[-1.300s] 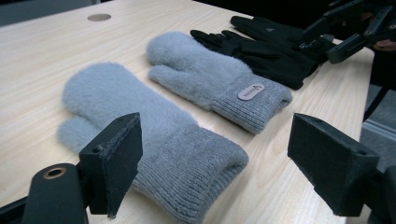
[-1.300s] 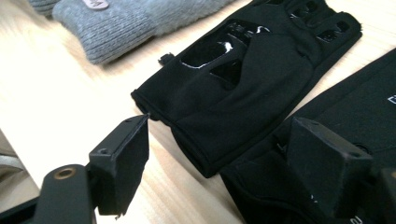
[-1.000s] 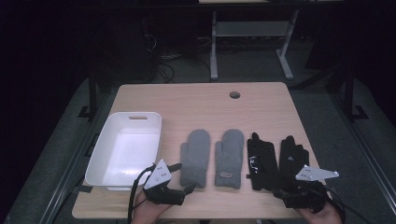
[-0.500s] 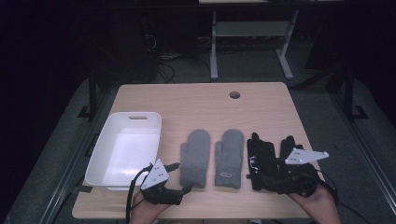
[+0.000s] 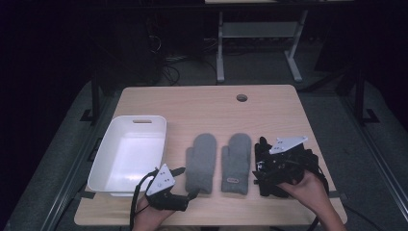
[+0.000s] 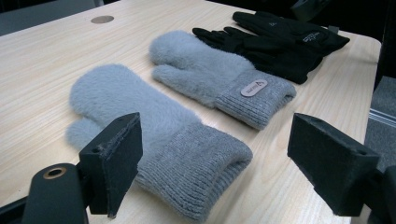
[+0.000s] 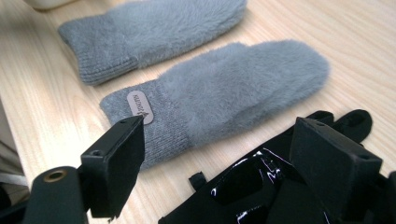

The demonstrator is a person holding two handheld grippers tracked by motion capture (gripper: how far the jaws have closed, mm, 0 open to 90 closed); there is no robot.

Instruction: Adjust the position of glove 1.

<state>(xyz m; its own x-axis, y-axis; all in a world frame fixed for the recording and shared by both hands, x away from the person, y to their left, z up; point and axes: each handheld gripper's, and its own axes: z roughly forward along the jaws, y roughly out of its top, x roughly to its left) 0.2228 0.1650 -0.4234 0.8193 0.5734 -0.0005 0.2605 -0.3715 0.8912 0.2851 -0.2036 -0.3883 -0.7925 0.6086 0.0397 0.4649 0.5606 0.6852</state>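
High view: right gripper (image 5: 269,169) sat over the black gloves (image 5: 263,149) at the table's (image 5: 202,103) right; left gripper (image 5: 185,185) lay low by the near edge, at the cuff of the left mitten (image 5: 202,161). White bin (image 5: 103,166) stood at far left.
Right gripper: jaws wide, nothing held, hovering above the glove cuffs (image 7: 243,186).
Left gripper: jaws wide, empty, cuff of the near mitten (image 6: 187,154) between and just ahead of them.
Gloves: flat, side by side, touching or overlapping, just right of the tagged mitten (image 5: 236,161).
Risk 1: jaws closing on both gloves at once, since they lay pressed together; one could drop on the way to the bin.
Risk 2: a shallow pinch on thin fabric would slip; a deep one would scrape the table.
Risk 3: the lift could drag the tagged mitten, which lay just beside the gloves.
View gap: right gripper view showed a glossy patch on the glove and the mitten's tag (image 7: 139,106); high view blurred both. High view gave the bin's place, which the left gripper view lacked.
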